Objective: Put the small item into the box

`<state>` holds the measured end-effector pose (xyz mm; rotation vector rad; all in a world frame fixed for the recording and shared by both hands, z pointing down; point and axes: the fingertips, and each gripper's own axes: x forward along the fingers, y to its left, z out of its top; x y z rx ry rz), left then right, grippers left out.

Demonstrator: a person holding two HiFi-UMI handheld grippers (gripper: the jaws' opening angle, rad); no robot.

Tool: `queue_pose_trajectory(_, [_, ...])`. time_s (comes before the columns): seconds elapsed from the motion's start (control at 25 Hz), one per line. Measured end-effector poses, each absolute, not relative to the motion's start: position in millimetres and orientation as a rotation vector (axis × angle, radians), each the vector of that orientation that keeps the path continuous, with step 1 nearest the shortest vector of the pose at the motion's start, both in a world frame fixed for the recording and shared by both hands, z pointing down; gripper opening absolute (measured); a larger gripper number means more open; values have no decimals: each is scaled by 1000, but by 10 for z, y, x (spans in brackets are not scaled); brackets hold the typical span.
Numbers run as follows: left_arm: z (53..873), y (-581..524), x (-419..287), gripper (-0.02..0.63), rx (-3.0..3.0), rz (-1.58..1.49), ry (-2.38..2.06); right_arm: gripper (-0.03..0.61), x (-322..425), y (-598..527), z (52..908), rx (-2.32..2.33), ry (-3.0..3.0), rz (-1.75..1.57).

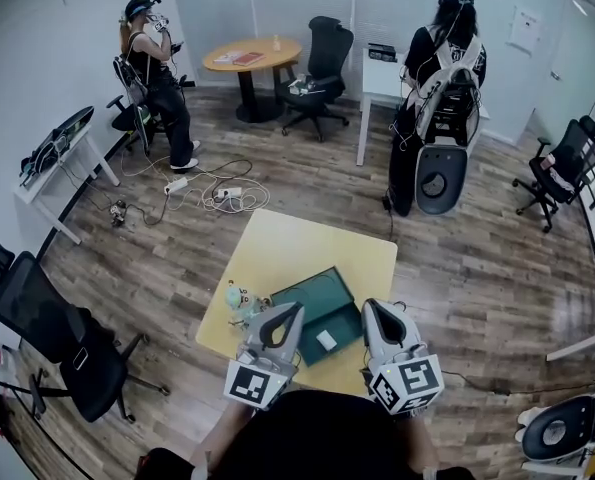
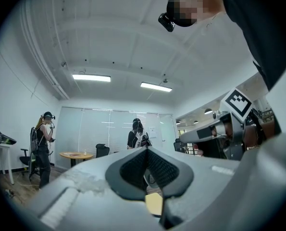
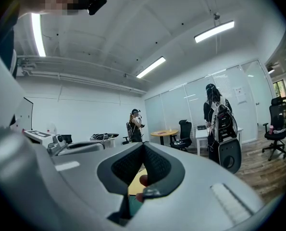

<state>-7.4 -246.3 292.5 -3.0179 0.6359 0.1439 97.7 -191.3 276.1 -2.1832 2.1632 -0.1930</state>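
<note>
A: Where's the thing that has to go in?

B: A cluster of small figures (image 1: 242,304) stands on the counter (image 1: 297,243), just beside the left side of the open green box (image 1: 312,293). One has a pale green, rounded head. The others are too small to sort out. A white piece (image 1: 326,340) already lies inside the box.

A: And the tools?

B: Both are close to the person's body at the near edge of the counter. The left tool (image 2: 146,150) has its jaws pressed together with nothing between them. The right tool (image 3: 143,146) is likewise closed and empty.

A: How will a figure handle?

B: It looks light, and I'd guess it's rigid moulded plastic, so it shouldn't crush. A smooth round head could slip out from the pads, though. It also looks top-heavy and may tip if nudged.

A: So where should it be gripped?

B: Across the narrower body below the head. The left tool is the nearer one, so I'd open its jaws, bring it down from above and close gently, low on the figure.
</note>
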Motion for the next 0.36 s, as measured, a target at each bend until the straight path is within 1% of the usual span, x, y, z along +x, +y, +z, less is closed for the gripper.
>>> queue_pose_trajectory(0.36, [2953,-2417,-56,2,-3022,137,640,2,972,-1854,2793,-2163,2182,-196])
